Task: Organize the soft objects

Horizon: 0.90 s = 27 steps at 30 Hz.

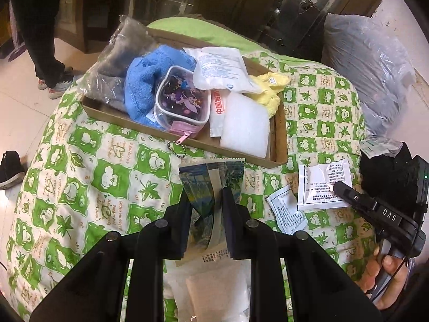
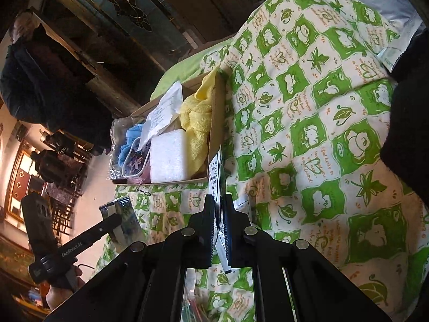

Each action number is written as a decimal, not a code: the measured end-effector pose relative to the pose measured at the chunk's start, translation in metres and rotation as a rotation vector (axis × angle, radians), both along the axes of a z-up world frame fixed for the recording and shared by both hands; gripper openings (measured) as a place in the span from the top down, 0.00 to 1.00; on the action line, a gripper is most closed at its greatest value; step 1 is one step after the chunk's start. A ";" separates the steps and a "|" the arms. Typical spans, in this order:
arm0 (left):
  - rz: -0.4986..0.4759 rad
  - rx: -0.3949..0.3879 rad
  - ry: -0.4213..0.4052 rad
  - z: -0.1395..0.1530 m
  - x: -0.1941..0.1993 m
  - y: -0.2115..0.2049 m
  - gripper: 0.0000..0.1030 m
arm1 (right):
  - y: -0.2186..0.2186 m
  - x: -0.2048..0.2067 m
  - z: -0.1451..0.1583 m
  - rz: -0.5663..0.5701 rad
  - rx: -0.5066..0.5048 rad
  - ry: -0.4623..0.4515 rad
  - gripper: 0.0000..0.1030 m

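Observation:
My left gripper (image 1: 205,201) is shut on a blue-green printed sachet (image 1: 211,179) and holds it above the quilt, just in front of the cardboard box (image 1: 280,134). The box holds a blue towel (image 1: 150,80), a yellow cloth (image 1: 270,91), a white foam pad (image 1: 245,126), a clear pouch with a pink zip (image 1: 182,99) and white packets. My right gripper (image 2: 219,204) is shut on a white printed packet (image 2: 215,171), seen edge-on near the box's corner (image 2: 214,145). In the left wrist view this gripper (image 1: 335,186) pinches that packet (image 1: 321,185).
A green-and-white patterned quilt (image 1: 80,182) covers the bed. Another white leaflet (image 1: 287,209) lies on it beside the held packet. A large plastic-wrapped bundle (image 1: 367,75) lies at the far right. A person (image 1: 40,26) stands on the floor at the left.

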<state>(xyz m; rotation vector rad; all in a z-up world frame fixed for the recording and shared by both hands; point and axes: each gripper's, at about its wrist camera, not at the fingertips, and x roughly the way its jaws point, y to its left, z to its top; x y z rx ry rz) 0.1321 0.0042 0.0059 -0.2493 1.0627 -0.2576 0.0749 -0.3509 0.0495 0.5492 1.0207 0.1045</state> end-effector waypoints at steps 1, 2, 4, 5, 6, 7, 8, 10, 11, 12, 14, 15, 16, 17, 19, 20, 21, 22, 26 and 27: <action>-0.002 0.002 0.003 -0.002 0.000 -0.001 0.82 | 0.000 0.000 -0.001 0.001 0.002 0.004 0.94; -0.005 0.004 0.007 -0.004 0.000 -0.002 0.82 | 0.000 0.001 -0.002 0.001 0.004 0.008 0.94; -0.007 0.005 0.013 -0.007 0.000 -0.003 0.82 | 0.000 0.003 -0.005 0.001 0.008 0.014 0.94; -0.008 0.007 0.014 -0.008 0.000 -0.003 0.82 | 0.000 0.004 -0.005 0.001 0.008 0.015 0.94; -0.009 0.008 0.016 -0.009 0.000 -0.003 0.82 | 0.000 0.005 -0.006 0.000 0.009 0.016 0.94; -0.010 0.008 0.018 -0.010 0.000 -0.004 0.82 | 0.000 0.005 -0.007 0.000 0.010 0.017 0.94; -0.011 0.009 0.018 -0.010 0.000 -0.004 0.82 | 0.000 0.006 -0.007 -0.001 0.011 0.018 0.94; -0.013 0.013 0.017 -0.010 0.000 -0.005 0.82 | 0.000 0.005 -0.007 -0.003 0.011 0.017 0.94; -0.014 0.014 0.017 -0.009 0.000 -0.005 0.82 | 0.000 0.006 -0.007 -0.003 0.012 0.017 0.94; -0.016 0.017 0.016 -0.009 0.000 -0.006 0.82 | 0.000 0.006 -0.007 -0.004 0.013 0.016 0.94; -0.020 0.023 0.015 -0.008 0.001 -0.006 0.82 | -0.001 0.005 -0.008 -0.005 0.015 0.019 0.94; -0.021 0.028 0.013 -0.007 0.002 -0.007 0.82 | -0.001 0.005 -0.008 -0.006 0.015 0.021 0.94; -0.022 0.030 0.012 -0.007 0.002 -0.007 0.82 | -0.001 0.005 -0.008 -0.008 0.013 0.025 0.94; -0.023 0.031 0.012 -0.007 0.003 -0.007 0.82 | -0.001 0.005 -0.009 -0.009 0.013 0.029 0.94; -0.024 0.031 0.012 -0.007 0.003 -0.007 0.82 | -0.001 0.006 -0.010 -0.012 0.013 0.035 0.94; -0.025 0.031 0.011 -0.007 0.004 -0.008 0.82 | -0.001 0.006 -0.010 -0.013 0.014 0.038 0.94; -0.026 0.031 0.011 -0.007 0.004 -0.008 0.82 | -0.001 0.007 -0.011 -0.014 0.016 0.040 0.94; -0.027 0.031 0.011 -0.007 0.004 -0.008 0.82 | -0.001 0.007 -0.011 -0.014 0.016 0.041 0.94; -0.032 0.036 0.011 -0.006 0.006 -0.010 0.82 | -0.001 0.008 -0.013 -0.014 0.016 0.045 0.94; -0.032 0.036 0.011 -0.006 0.007 -0.010 0.82 | -0.001 0.008 -0.013 -0.016 0.016 0.047 0.94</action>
